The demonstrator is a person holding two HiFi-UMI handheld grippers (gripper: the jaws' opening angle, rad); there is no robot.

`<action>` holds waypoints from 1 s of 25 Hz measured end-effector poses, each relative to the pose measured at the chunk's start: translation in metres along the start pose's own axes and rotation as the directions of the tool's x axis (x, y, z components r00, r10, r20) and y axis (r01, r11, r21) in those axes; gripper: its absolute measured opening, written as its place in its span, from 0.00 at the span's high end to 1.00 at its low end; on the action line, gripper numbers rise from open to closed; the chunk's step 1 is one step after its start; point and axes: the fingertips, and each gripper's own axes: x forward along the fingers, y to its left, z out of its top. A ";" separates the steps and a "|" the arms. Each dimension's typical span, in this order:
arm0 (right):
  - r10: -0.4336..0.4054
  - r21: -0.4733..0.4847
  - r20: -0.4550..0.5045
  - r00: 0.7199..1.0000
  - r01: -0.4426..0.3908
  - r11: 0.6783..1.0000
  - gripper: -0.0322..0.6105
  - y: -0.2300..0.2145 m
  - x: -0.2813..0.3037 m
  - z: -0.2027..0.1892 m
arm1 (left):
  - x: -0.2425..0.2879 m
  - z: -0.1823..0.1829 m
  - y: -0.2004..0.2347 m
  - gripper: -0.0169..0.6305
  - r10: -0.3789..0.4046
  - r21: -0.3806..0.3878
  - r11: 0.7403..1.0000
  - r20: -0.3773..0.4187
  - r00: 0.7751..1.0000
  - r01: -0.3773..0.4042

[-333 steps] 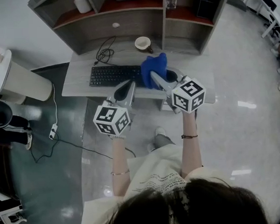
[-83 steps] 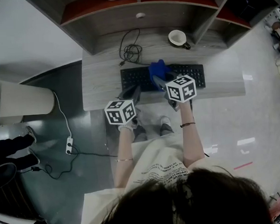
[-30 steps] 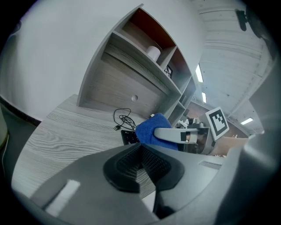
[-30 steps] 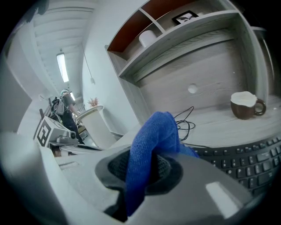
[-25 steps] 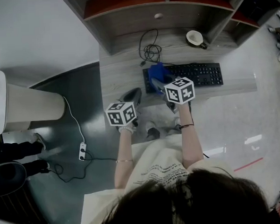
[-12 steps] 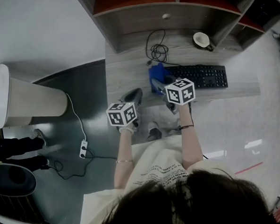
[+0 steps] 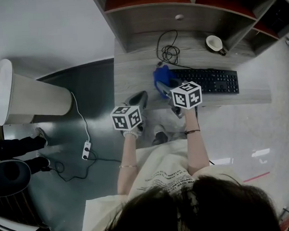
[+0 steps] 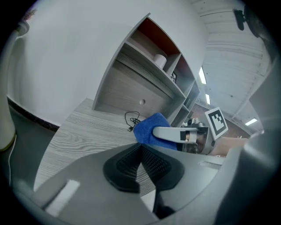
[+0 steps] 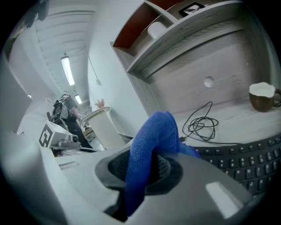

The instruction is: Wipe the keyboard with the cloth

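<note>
- head view: the right gripper reaches over the near edge of the desk. the blue cloth sits at its tip, on the left end of the black keyboard. the left gripper hovers at the desk's near edge, left of the cloth and apart from it. beyond the keyboard lie a coiled cable and, further right, a cup. only this view shows the floor, with a power strip and a white bin to the left. how the fingers stand is not readable from up here.
- left gripper view: its fingers are pressed together with nothing between them. past them the cloth is bunched at the right gripper's tip, with the cable on the desk behind it. the keyboard does not show from this side. a white roll stands on the shelf above.
- right gripper view: its fingers pinch the cloth, and a fold stands up between the pads and juts out beyond them. the cloth's low edge touches the keyboard's left end, and the bare keys run off to the right. the cup, seen side-on here, is brown outside and white at the rim.
</note>
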 end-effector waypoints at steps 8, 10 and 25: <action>0.062 -0.027 -0.009 0.998 -0.063 0.998 0.86 0.013 0.000 0.001 | -0.004 0.001 0.000 0.97 0.026 -0.011 1.000 0.027 0.999 -0.026; 0.077 -0.033 -0.012 0.997 -0.078 0.996 0.86 0.014 -0.001 0.002 | -0.003 0.004 -0.003 0.97 0.032 -0.010 0.999 0.037 0.999 -0.031; 0.209 -0.148 0.057 0.976 -0.199 0.969 0.86 0.033 -0.040 0.051 | -0.005 0.029 -0.038 0.97 0.093 0.025 0.995 0.188 0.978 -0.100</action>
